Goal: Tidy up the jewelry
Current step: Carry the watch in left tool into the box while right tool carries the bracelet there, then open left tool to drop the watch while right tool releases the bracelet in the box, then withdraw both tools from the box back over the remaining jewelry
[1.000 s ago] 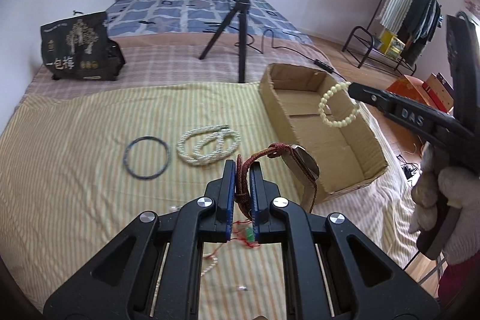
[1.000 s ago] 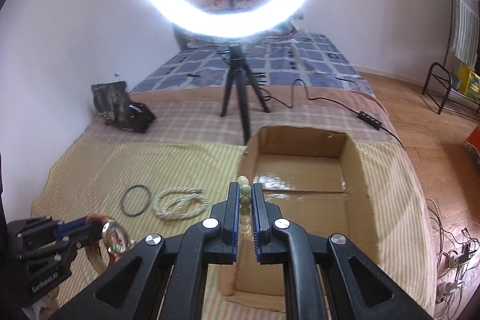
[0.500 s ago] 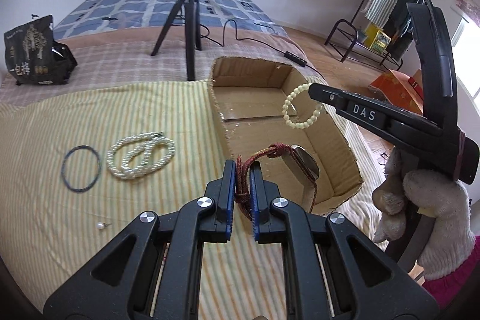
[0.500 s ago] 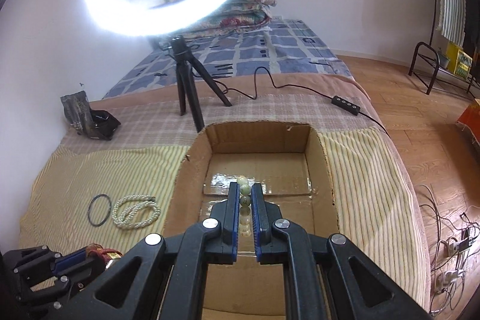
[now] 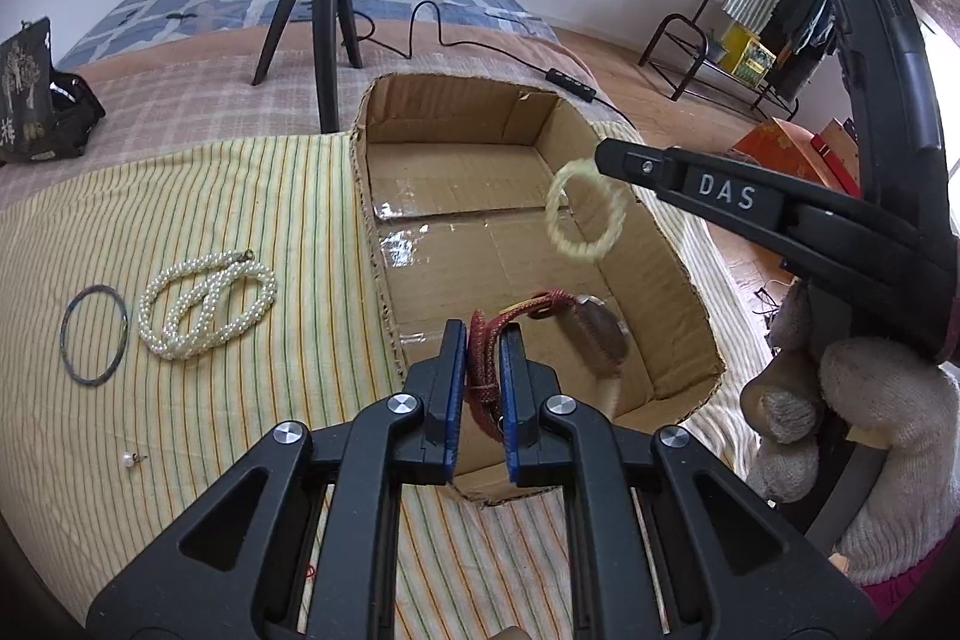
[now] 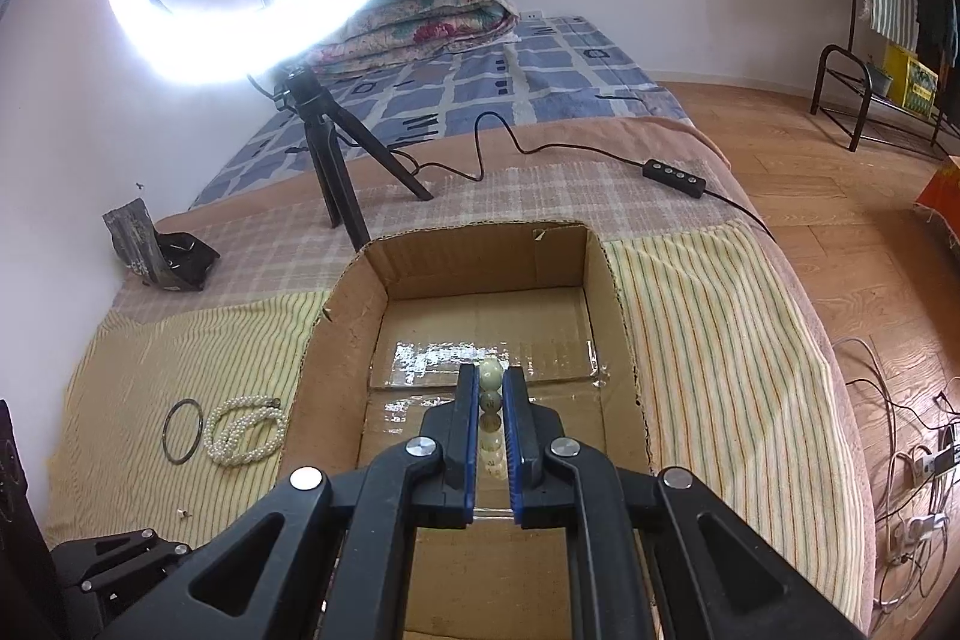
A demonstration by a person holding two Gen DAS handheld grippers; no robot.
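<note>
Cardboard box [image 5: 672,244] on the bed sits beneath both grippers, left gripper [image 5: 483,340] pinching a red-strapped watch [image 5: 591,328], right gripper [image 6: 491,388] pinching a bead bracelet [image 5: 585,211], seemingly poised for dropping inside.

Left gripper [image 5: 483,340] clamped the red strap of a wristwatch [image 5: 591,334], held above the near end of an open cardboard box [image 5: 384,280]. Ahead and right, the right gripper [image 5: 603,154] gripped a blurred pale bead bracelet [image 5: 561,235] over the box. Left of the fingers lay a pearl necklace [image 5: 207,304], a dark bangle [image 5: 95,334] and a pearl earring [image 5: 129,459].
</note>
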